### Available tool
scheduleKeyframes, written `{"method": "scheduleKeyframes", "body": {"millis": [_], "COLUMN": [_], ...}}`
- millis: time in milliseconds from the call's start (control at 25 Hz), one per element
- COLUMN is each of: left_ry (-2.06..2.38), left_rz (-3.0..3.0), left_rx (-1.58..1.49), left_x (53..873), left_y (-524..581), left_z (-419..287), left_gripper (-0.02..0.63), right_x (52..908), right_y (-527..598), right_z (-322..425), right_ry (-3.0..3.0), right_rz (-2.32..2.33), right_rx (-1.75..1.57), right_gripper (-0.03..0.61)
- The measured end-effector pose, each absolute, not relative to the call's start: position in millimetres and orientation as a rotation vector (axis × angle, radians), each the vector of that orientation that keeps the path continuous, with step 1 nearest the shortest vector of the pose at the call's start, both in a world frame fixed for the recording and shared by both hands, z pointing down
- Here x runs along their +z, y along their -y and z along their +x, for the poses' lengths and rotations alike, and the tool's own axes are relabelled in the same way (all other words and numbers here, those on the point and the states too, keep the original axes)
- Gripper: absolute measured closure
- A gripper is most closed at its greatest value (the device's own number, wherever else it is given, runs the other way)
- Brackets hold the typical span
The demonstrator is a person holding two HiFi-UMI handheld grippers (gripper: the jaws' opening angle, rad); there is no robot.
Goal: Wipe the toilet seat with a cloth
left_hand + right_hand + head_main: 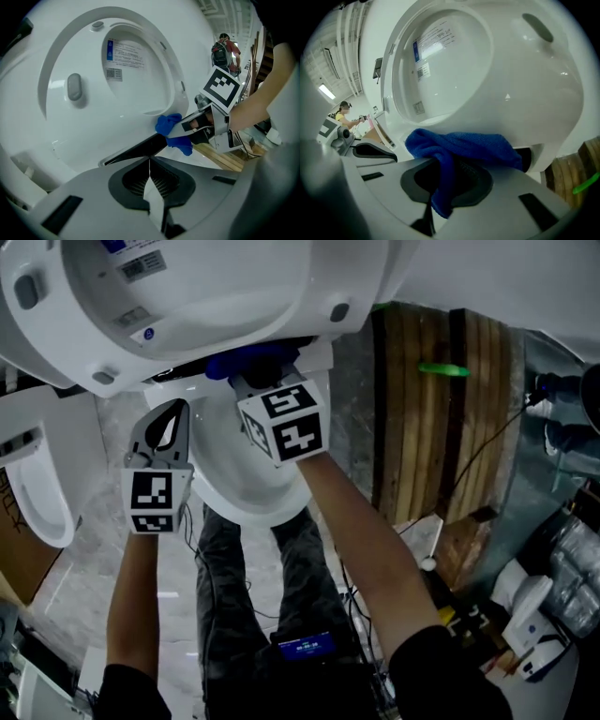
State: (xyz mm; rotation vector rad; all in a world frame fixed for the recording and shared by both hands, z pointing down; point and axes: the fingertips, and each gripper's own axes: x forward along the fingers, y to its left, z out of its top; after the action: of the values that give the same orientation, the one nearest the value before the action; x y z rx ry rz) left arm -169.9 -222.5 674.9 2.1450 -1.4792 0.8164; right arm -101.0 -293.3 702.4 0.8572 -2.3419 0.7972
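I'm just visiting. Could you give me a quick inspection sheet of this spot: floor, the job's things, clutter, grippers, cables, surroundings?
Surface: pale tiled floor.
Job's things: toilet seat raised; blue cloth bunched by its lower edge, contact unclear.
Clutter: wooden planks, cardboard box, second white fixture.
Grippers: right hand-held gripper shut on the blue cloth; left hand-held gripper shut, empty.
Cables: dark cable crossing the wooden planks.
Surroundings: another person far behind.
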Motion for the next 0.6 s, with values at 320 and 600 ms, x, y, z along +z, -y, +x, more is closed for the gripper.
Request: {"method": "scheduleKeyframes", "body": {"millis": [320,600], "left_ry": [1.438,1.417], "left_rz": [2.205,2.251], "left_rx": [0.838,0.846], "left_x": [664.1,649.7], "left_y": [237.4,250.4], "left_z": [-125.8,-89.5], "left_gripper": [0.6,0.6], "right_x": [689.7,665.5], "right_y": [311.0,318.7], "right_z": [-44.3,-15.7], "right_ry": [2.332,2.353], "right_rz": [0.952,0.972], "right_rx": [0.798,0.781], "right_gripper": [0.525,0.525]}}
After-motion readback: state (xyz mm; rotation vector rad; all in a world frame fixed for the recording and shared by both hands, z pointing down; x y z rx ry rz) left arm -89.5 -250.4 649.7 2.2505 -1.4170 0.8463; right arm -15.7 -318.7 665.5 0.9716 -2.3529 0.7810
